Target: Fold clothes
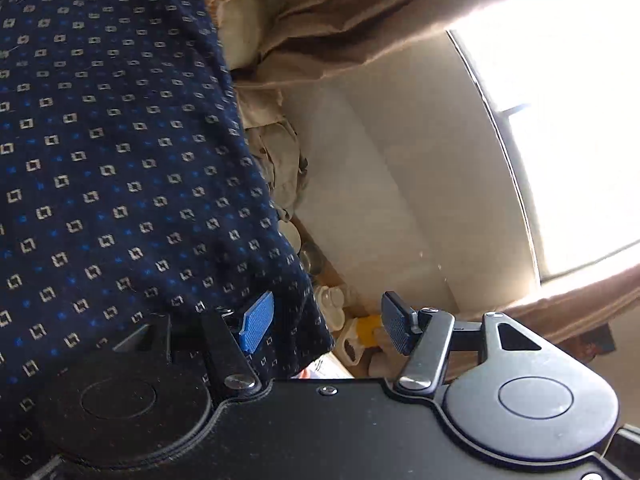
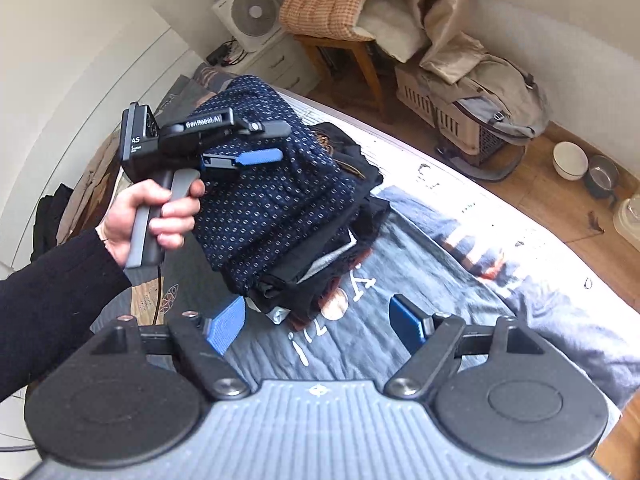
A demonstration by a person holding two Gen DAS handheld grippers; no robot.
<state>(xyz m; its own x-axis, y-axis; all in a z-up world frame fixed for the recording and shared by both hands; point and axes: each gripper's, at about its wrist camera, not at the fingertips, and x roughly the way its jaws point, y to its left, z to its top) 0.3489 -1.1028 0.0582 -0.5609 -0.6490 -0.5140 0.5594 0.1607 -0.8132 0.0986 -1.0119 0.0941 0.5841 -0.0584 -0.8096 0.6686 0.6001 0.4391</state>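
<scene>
A folded navy garment with small white squares [image 2: 272, 208] tops a stack of dark folded clothes [image 2: 320, 264] on the bed cover [image 2: 440, 320]. A hand holds my left gripper [image 2: 264, 144] just above that garment. In the left wrist view the navy garment [image 1: 120, 160] fills the left side and my left gripper [image 1: 326, 326] stands open, one blue pad [image 1: 258, 326] against the cloth, whose edge reaches into the gap. My right gripper [image 2: 316, 326] is open low over the bed cover, just in front of the stack, with nothing in it.
A wooden chair with an orange checked cushion [image 2: 332, 4], a white fan [image 2: 252, 12] and a pet carrier under a bag [image 2: 452, 116] stand beyond the bed. Bowls [image 2: 570, 160] sit on the wooden floor. A bright window [image 1: 560, 120] and a beige curtain [image 1: 360, 20] lie ahead of the left gripper.
</scene>
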